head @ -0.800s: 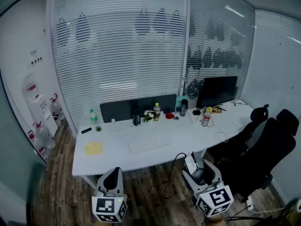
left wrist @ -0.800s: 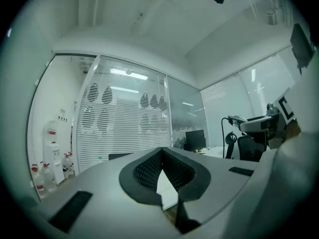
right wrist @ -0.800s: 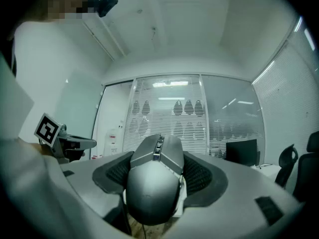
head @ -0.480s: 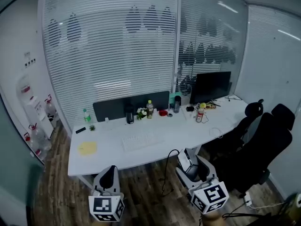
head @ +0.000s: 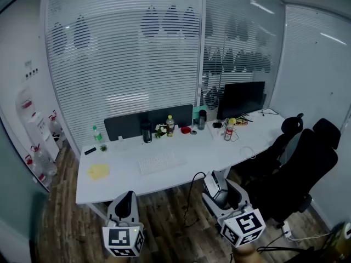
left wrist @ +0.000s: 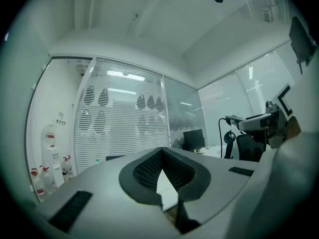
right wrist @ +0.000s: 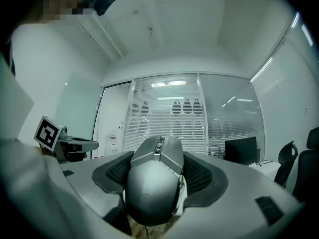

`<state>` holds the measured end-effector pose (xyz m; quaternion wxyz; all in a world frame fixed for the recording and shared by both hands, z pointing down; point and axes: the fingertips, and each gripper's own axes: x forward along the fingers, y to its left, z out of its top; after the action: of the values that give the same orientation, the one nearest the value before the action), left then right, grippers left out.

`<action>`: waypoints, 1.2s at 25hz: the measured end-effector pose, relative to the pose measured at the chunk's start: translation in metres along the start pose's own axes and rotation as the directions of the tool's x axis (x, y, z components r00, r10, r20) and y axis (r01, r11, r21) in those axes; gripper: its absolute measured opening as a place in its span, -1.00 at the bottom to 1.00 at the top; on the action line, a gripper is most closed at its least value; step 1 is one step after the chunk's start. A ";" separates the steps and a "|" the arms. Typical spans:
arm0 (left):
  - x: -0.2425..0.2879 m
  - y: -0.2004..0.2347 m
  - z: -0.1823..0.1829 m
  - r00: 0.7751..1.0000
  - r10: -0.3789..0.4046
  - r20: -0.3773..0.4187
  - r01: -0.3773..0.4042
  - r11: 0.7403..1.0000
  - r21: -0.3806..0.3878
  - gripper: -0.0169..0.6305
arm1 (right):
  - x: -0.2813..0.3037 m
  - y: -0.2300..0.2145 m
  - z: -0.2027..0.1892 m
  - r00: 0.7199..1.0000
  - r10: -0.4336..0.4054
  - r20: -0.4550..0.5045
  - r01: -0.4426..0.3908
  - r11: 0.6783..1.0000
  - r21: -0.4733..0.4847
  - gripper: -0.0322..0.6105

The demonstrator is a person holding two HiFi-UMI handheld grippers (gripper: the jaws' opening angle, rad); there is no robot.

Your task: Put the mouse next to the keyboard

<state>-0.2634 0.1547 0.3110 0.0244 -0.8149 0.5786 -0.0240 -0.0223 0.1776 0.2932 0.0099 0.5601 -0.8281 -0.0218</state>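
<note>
Head view: right claw (head: 218,185) holds the mouse (head: 214,189) above the floor, short of the counter (head: 236,153). The keyboard (head: 160,162) is well ahead and a bit left. Left claw (head: 127,200) hangs low (idle).

Left gripper view: jaws closed tip to tip, nothing between.

Right gripper view: jaws spread wide, pads (right wrist: 203,176) pressed on the mouse's flanks. Its long axis runs along the jaws, wheel end pointing forward toward the blinds.

Best way: carry it level over the edge, set it flat on bare counter just right of the keyboard, wheel end away, then release.
</note>
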 end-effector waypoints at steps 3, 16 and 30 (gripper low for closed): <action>-0.001 -0.005 -0.002 1.000 -0.006 -0.004 0.006 1.000 0.000 -0.86 | -0.004 -0.004 -0.002 1.000 -0.005 -0.002 0.005 1.000 0.011 0.04; 0.028 -0.069 0.000 0.999 -0.047 0.000 0.047 0.999 -0.009 -0.86 | -0.033 -0.058 -0.003 1.000 -0.015 0.014 0.015 1.000 0.013 0.04; 0.078 -0.120 -0.008 0.998 -0.055 -0.011 0.056 0.998 0.008 -0.86 | -0.035 -0.124 -0.011 0.999 -0.016 0.033 0.016 1.000 -0.005 0.04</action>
<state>-0.1248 0.1210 0.3275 0.0242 -0.8304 0.5558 -0.0313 0.1061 0.1642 0.2983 -0.0025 0.5661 -0.8237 -0.0333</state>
